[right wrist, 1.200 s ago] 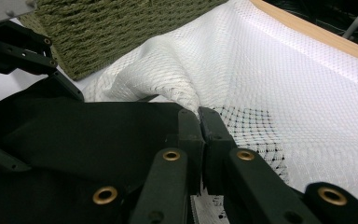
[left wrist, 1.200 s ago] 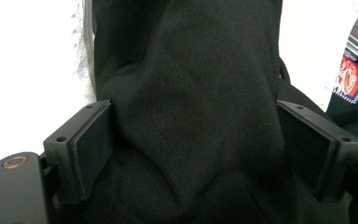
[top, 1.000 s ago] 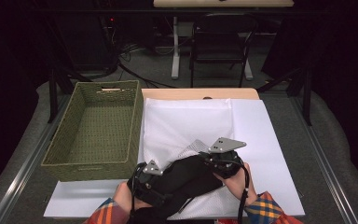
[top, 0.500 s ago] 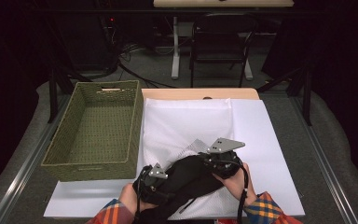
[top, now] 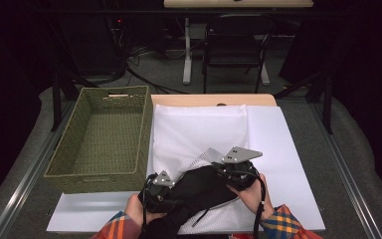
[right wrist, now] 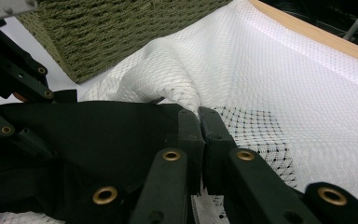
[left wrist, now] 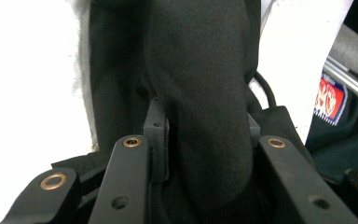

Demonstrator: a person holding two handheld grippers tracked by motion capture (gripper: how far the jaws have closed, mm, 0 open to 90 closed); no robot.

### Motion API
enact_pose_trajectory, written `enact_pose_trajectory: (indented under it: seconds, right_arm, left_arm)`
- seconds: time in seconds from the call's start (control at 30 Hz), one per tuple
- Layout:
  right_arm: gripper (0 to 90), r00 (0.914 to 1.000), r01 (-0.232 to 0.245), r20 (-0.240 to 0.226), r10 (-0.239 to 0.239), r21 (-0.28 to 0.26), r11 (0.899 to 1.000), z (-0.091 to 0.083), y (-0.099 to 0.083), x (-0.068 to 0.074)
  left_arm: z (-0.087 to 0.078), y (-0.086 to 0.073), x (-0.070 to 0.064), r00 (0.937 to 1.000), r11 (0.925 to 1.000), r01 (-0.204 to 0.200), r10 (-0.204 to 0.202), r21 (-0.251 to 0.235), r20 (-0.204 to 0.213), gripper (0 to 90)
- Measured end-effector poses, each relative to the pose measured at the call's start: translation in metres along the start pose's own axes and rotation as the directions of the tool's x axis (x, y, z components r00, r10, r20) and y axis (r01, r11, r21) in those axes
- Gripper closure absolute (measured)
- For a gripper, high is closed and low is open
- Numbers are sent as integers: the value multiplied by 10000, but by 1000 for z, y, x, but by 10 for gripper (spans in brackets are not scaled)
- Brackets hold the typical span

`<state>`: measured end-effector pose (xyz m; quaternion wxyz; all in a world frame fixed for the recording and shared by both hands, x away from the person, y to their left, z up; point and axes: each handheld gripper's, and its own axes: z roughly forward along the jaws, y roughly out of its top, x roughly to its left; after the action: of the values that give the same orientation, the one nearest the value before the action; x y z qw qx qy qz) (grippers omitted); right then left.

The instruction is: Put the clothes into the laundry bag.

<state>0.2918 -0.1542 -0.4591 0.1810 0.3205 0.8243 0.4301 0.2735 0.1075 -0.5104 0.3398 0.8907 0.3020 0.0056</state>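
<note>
Bench: grey surface, carrying a white sheet beneath the other items.

Mesh bag: white netting, spread flat on the sheet just right of the basket, its near edge bunched and lifted around the black cloth.

Basket: olive woven, rectangular, open-topped, stood at the bench's left with its right wall just beside the bag.

Cloth: black garment, lay at the near edge of the bench between the two grippers, partly over and partly inside the bag's mouth; a thin cord hung from it.

Left gripper: held low at the cloth's left end; in the left gripper view its jaws stood clamped on a thick fold of the cloth.

Right gripper: at the cloth's right end, grey plate on top; in the right gripper view its jaws were pressed together, pinching the bag's edge beside the cloth.
</note>
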Motion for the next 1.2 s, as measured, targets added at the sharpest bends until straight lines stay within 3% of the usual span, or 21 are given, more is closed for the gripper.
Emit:
enact_pose_trajectory:
  seconds: [0.27,0.47,0.53,0.63,0.77,0.9,1.0,1.07,1.1,1.13,1.2]
  right_arm:
    - [885,10000,3,-45,-3,-166,9999,-3,3,1]
    - [885,9999,-110,-124,107,-266,9996,-4,5,1]
    - [885,9999,-77,-116,73,-267,9996,-4,5,1]
    - [885,9999,-60,-122,57,-272,9996,-4,5,1]
    - [885,9999,-59,-127,56,-242,9997,-4,5,2]
    - [885,9998,13,-175,-14,-39,10000,0,2,2]
    - [885,9998,11,-209,-7,158,9999,2,0,2]
    - [884,9998,36,-216,-32,171,9998,2,0,1]
    - [884,9998,36,-205,-32,170,9998,2,0,1]
    - [884,9998,34,-205,-31,166,9999,2,0,1]
    - [884,9998,36,-201,-33,159,9999,1,0,2]
  left_arm:
    - [-8,9,2,9997,9990,223,-224,-384,-31,691]
    - [-8,22,3,9985,9970,491,-506,-605,-222,690]
    - [-5,27,3,9984,9969,408,-434,-673,-366,689]
    - [1,33,5,9971,9978,392,-425,-530,-623,687]
    - [9,34,7,9977,9976,390,-421,-572,-530,682]
    - [14,31,9,9979,9990,347,-361,-268,-535,655]
    - [16,27,10,9980,9991,418,-423,-114,-477,605]
    - [15,27,10,9980,9994,353,-355,-45,-518,527]
    - [14,26,9,9979,9992,400,-401,-32,-510,422]
    - [13,25,10,9986,9996,267,-266,6,-454,422]
    - [11,23,8,9985,9998,188,-187,5,-507,314]
